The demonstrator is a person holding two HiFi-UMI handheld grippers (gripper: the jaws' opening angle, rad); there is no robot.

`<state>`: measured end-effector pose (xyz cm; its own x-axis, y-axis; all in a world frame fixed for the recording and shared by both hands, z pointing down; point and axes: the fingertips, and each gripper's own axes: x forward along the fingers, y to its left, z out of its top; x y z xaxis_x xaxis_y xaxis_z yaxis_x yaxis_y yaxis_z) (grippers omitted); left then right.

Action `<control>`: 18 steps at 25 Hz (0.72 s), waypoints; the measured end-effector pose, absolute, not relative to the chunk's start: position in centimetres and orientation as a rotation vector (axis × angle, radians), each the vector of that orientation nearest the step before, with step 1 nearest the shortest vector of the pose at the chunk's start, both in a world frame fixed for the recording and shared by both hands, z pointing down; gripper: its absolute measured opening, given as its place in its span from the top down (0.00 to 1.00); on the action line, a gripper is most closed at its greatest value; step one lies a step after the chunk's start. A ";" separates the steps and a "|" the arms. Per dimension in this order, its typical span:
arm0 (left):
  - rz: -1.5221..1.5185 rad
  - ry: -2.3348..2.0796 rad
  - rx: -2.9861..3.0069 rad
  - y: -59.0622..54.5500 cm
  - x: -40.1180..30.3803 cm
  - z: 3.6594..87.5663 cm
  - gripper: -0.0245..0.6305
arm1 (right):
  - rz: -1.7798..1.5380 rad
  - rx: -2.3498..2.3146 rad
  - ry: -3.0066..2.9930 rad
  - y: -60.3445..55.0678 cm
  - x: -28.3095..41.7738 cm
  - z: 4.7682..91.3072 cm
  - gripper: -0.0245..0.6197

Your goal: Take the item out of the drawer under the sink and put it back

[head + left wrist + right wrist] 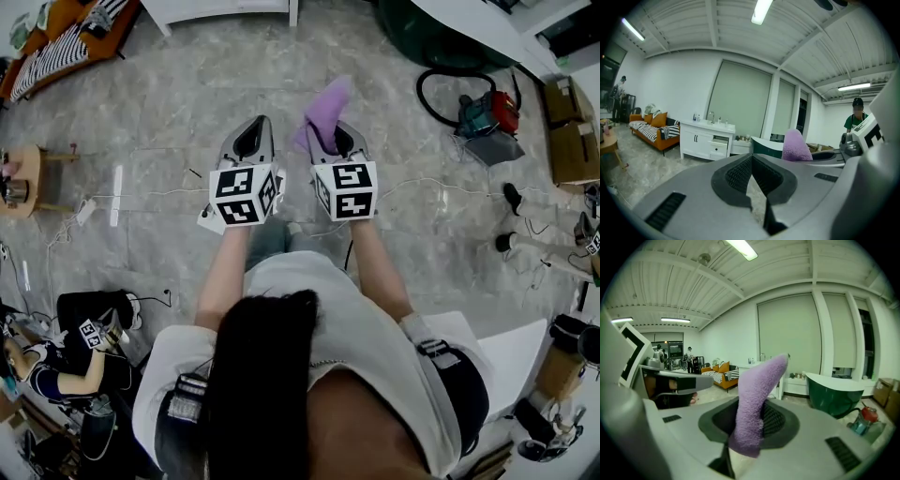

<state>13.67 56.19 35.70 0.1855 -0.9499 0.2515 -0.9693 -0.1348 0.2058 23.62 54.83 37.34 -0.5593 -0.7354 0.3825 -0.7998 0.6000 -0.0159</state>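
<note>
- Left gripper (255,131): jaws closed, empty, well short of the sink cabinet (704,137).
- Purple cloth (752,401): pinched in the right gripper (330,136) jaws, equally far from the cabinet. Advice: hold the pinch firm and approach its open drawer (720,140) squarely.

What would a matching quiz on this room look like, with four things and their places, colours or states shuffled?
Things:
1. purple cloth
2. left gripper
3. bathtub
4. sofa

Descriptions:
A. orange
B. dark green
C. jaws together, nothing held
D. pinched in the right gripper

Pairs: 1-D, 2-C, 3-B, 4-A.
</note>
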 end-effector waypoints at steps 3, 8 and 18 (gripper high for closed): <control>0.091 -1.827 2.143 55.4 13.3 35.6 0.96 | 0.271 1.236 -2.487 54.1 23.4 37.7 0.78; 0.096 -1.838 2.136 54.8 12.4 35.6 0.96 | 0.259 1.216 -2.502 53.7 22.5 37.7 0.78; 0.099 -1.832 2.141 52.1 11.8 36.8 0.96 | 0.271 1.331 -2.496 50.6 22.5 38.1 0.77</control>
<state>11.77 52.07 36.77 0.1750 -0.9502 0.2577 -0.9724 -0.1259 0.1964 22.46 50.61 38.15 -0.5268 -0.7760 0.3468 -0.8324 0.5536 -0.0258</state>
